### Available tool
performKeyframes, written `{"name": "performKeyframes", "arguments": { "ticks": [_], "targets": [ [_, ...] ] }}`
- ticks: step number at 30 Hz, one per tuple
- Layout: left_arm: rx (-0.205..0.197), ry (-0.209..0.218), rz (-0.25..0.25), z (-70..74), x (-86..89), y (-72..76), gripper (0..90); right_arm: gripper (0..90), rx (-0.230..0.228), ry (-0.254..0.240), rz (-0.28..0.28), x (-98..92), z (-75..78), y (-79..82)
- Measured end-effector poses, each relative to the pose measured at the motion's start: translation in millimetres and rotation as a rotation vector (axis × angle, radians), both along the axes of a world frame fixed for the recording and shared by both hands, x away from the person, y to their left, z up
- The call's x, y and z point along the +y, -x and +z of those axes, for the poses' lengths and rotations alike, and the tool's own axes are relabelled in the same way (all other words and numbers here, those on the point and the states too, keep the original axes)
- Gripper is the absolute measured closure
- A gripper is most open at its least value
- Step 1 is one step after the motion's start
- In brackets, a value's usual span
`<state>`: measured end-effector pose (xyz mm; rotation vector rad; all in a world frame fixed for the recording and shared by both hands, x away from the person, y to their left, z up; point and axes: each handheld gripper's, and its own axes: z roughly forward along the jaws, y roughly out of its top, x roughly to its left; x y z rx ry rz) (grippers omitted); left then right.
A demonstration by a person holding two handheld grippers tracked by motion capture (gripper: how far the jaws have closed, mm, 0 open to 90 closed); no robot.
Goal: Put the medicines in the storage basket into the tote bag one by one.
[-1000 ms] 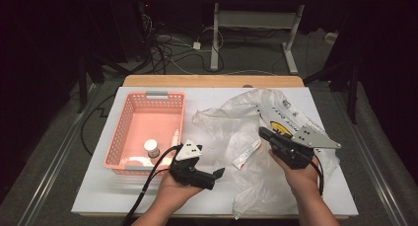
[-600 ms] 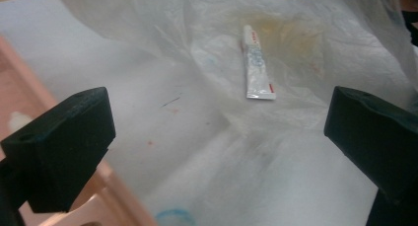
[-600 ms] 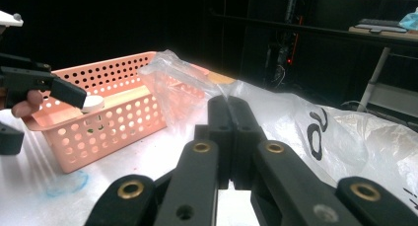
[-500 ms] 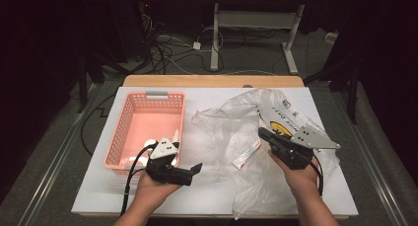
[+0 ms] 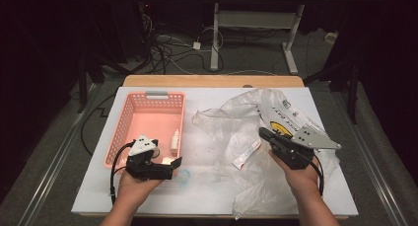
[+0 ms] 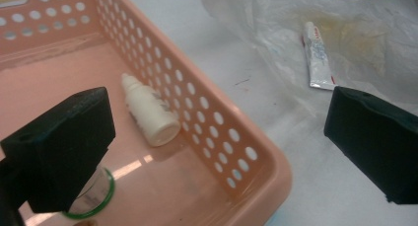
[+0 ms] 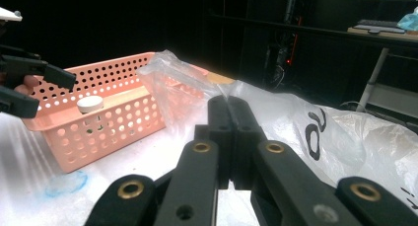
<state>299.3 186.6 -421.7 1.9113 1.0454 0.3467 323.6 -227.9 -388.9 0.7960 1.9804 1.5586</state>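
Unpacking the clear plastic bag (image 5: 256, 137) into the pink basket (image 5: 129, 118), by the look of it. The left gripper (image 5: 170, 165), low and left of centre in the high view, hangs over the basket's near corner with jaws wide apart and nothing between them. In the left gripper view a small white dropper bottle (image 6: 150, 112) lies on its side against the perforated wall, with a green-rimmed item, too hidden to name, at the bottom left. The next item is likely the small tube (image 6: 316, 56), upper right in that view, lying in the bag's folds well clear of the basket. That hand would have to cross to it and line the jaws across its narrow body. The right gripper (image 5: 262, 133), right of centre, lies low and level with jaws closed, apparently pinching the bag film.
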Motion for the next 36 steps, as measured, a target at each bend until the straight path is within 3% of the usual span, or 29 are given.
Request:
{"name": "performKeyframes", "arguments": {
  "ticks": [21,28,36],
  "targets": [
    [0.022,-0.045,0.150,-0.3,53.8,-7.7,0.0,90.0,0.018,0.008,-0.013,0.5,-4.4,-2.0],
    [0.038,-0.050,0.170,-1.8,59.2,-9.3,0.0,90.0,0.016,0.006,-0.007,0.3,-3.9,-1.2],
    [0.072,-0.075,0.169,0.2,53.7,-18.6,0.0,90.0,0.012,0.004,-0.002,0.6,-3.6,-1.1]
  ]
}}
